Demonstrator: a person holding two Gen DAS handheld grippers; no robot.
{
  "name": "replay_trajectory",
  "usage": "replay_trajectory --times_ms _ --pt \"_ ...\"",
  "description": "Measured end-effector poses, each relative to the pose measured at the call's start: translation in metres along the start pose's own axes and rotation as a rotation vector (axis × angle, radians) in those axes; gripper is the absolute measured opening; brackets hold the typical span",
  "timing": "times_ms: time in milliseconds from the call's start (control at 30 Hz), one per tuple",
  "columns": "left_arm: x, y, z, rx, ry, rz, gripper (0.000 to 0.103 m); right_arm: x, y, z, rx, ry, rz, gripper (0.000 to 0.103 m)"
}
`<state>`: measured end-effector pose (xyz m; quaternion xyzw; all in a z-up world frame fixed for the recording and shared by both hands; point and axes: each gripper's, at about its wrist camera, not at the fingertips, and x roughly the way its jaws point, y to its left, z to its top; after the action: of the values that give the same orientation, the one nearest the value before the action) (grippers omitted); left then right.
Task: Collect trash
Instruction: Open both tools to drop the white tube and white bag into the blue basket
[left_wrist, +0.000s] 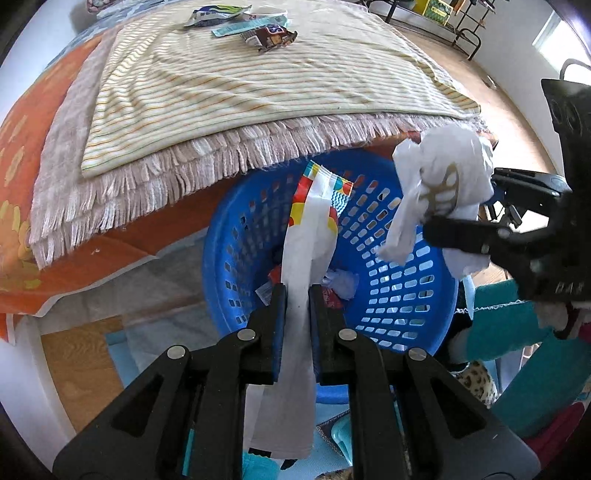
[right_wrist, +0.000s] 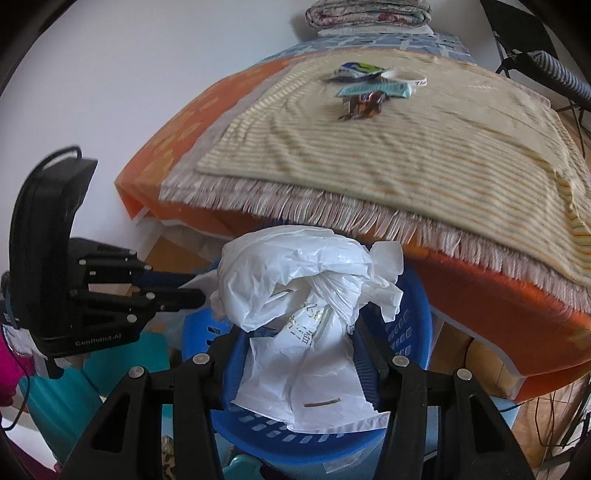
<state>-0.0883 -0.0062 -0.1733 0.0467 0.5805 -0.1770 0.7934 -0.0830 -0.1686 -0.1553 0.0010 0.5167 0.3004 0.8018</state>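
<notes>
A blue perforated basket stands on the floor below the table edge, with some trash inside. My left gripper is shut on a white wrapper with coloured print, held over the basket. My right gripper is shut on a crumpled white plastic bag, also above the basket. The bag shows in the left wrist view with the right gripper at the right. Several wrappers lie at the table's far side; they also show in the right wrist view.
The table carries a striped cloth over a fringed mat and an orange cover. A folded blanket sits at the far end. A person's teal sleeve is at the right.
</notes>
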Motion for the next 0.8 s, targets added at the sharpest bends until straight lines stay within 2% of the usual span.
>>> replay_trajectory --times_ms 400,467,600,667,733,800 --pt "0.004 -0.008 0.011 0.015 0.005 -0.004 0.010 0.011 -0.007 -0.005 0.025 0.033 -0.005 0.058" --pt "0.004 -0.008 0.013 0.015 0.005 -0.004 0.014 0.011 -0.008 -0.004 0.026 0.035 -0.008 0.059" --pt "0.004 -0.009 0.014 0.016 0.004 -0.001 0.015 0.012 -0.010 -0.004 0.033 0.033 -0.016 0.065" --pt "0.003 -0.011 0.015 0.020 0.000 0.003 0.022 0.012 -0.011 -0.004 0.040 0.032 -0.021 0.065" --pt "0.002 -0.011 0.016 0.022 -0.012 0.005 0.039 0.012 -0.013 -0.004 0.045 0.030 -0.026 0.070" --pt "0.001 -0.012 0.017 0.024 -0.020 0.009 0.040 0.011 -0.014 -0.003 0.049 0.025 -0.031 0.073"
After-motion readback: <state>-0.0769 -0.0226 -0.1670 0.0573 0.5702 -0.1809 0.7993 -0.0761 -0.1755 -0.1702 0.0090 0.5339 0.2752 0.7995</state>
